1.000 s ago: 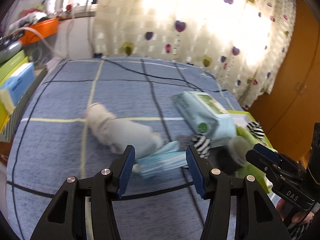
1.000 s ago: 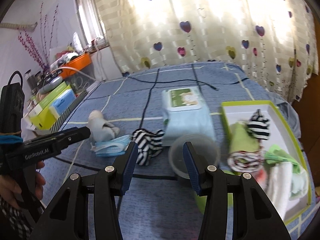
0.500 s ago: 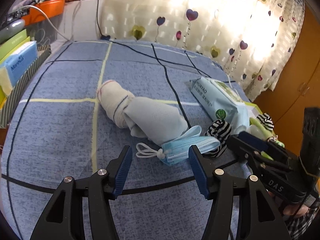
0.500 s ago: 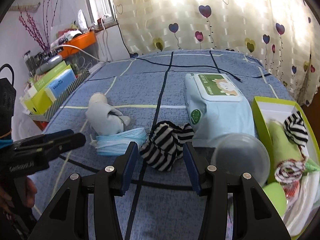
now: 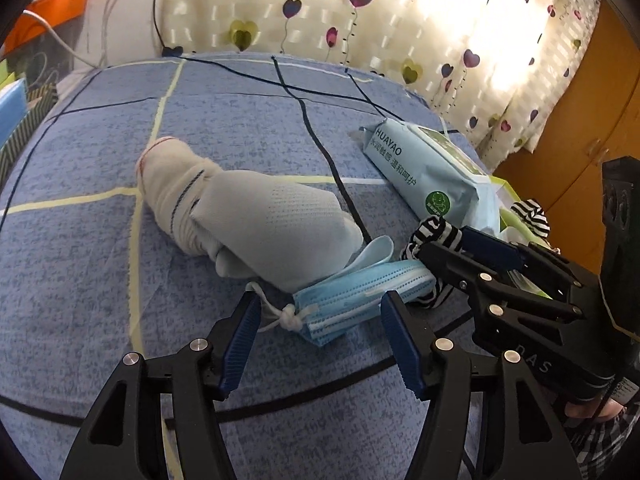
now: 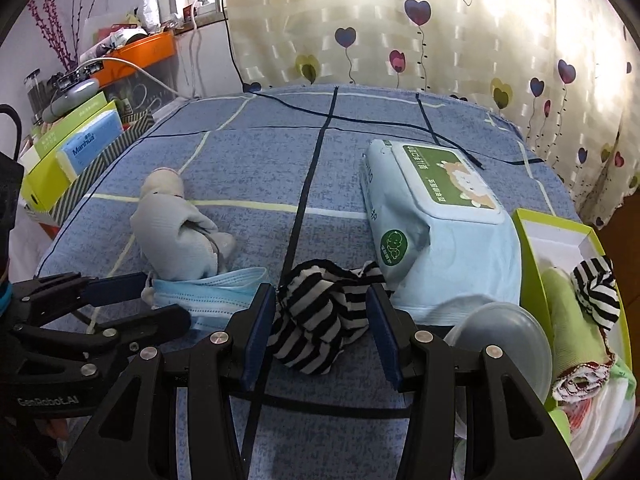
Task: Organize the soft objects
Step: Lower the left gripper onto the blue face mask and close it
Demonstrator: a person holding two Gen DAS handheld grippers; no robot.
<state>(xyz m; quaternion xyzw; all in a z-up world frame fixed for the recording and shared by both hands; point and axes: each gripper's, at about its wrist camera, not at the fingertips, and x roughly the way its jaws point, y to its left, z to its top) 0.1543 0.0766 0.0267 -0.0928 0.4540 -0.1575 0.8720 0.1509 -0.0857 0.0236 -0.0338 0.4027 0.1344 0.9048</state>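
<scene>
At lower left of the right wrist frame, the left tool [image 6: 168,300] stands wide, jaws just opened further, straddling the folded light-blue pleated face mask [image 5: 360,292] without gripping. At lower centre, the right tool [image 6: 320,320] brackets the crumpled black-and-white striped sock [image 6: 320,320], pads apparently clear of it.
</scene>
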